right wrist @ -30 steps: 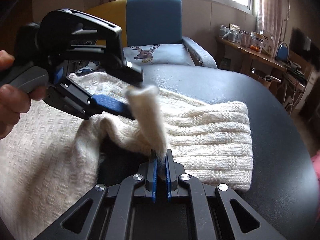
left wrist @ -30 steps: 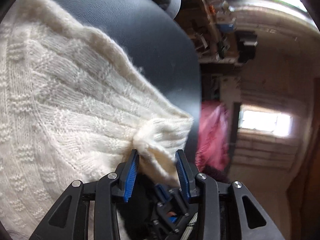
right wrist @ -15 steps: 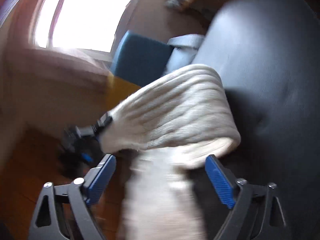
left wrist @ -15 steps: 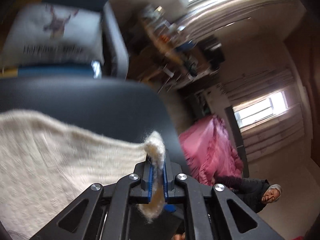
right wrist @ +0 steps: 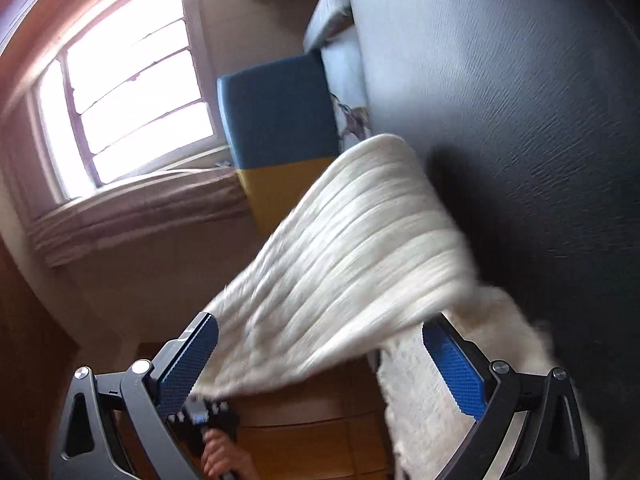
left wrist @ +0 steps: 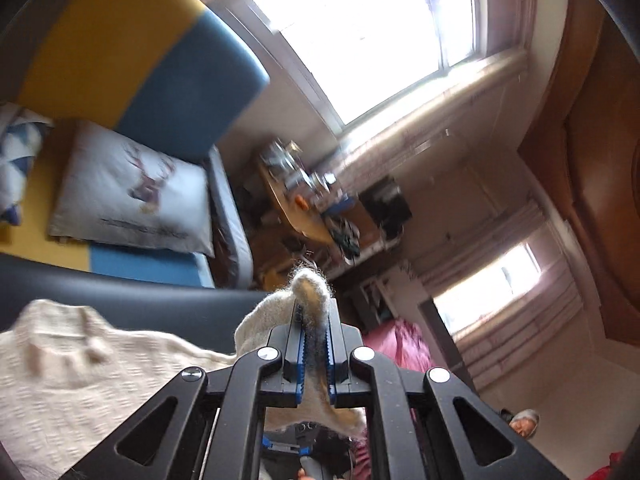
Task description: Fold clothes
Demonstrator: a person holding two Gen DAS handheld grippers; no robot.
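Lifted since 1 s ago: L tongs (left wrist: 311,322), then open round the sweater (left wrist: 80,384) cuff, now clenched on it, raised off the counter (left wrist: 120,292). R view: R tongs (right wrist: 320,356), clamped before, now released, wide apart; sweater (right wrist: 360,248) sleeve blurred, stretched across btw them above counter (right wrist: 520,80).

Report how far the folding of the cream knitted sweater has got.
Done: little shows; no finished fold is visible. In hand: the left gripper is shut on a tuft of the cream knitted sweater, lifting it off the black leather surface. The right gripper is open, with the ribbed sleeve draped loosely between its fingers. Left: laying the sweater flat and folding it.
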